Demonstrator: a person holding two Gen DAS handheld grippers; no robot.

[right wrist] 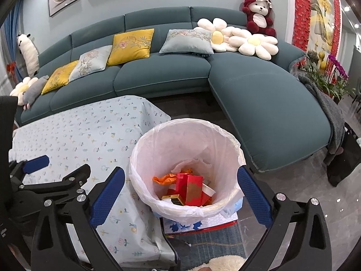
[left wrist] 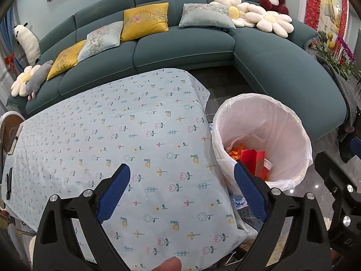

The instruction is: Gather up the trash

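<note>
Left wrist view: left gripper (left wrist: 181, 189) hangs over the table (left wrist: 94, 135), its jaws spread wide with nothing between them.
Table: covered by a pale blue flowered cloth, just left of the bin (right wrist: 187, 158).
Left gripper from the right wrist view: its black frame and one blue pad sit left of the bin, above the cloth (right wrist: 36, 163).
Bin: white, lined with a thin plastic bag, standing beside the table's right edge.
Trash: red boxes (right wrist: 194, 188) and crumpled orange paper (right wrist: 165, 178) lie at the bottom of the bin.
Right gripper (right wrist: 181, 188): poised above the bin's near rim, jaws released and empty, one blue pad on either side of the opening.
Sofa (right wrist: 259, 94): teal, behind the bin, with cushions along it.
Teddy bear (right wrist: 259, 14): red and white, on the sofa corner behind the bin.
</note>
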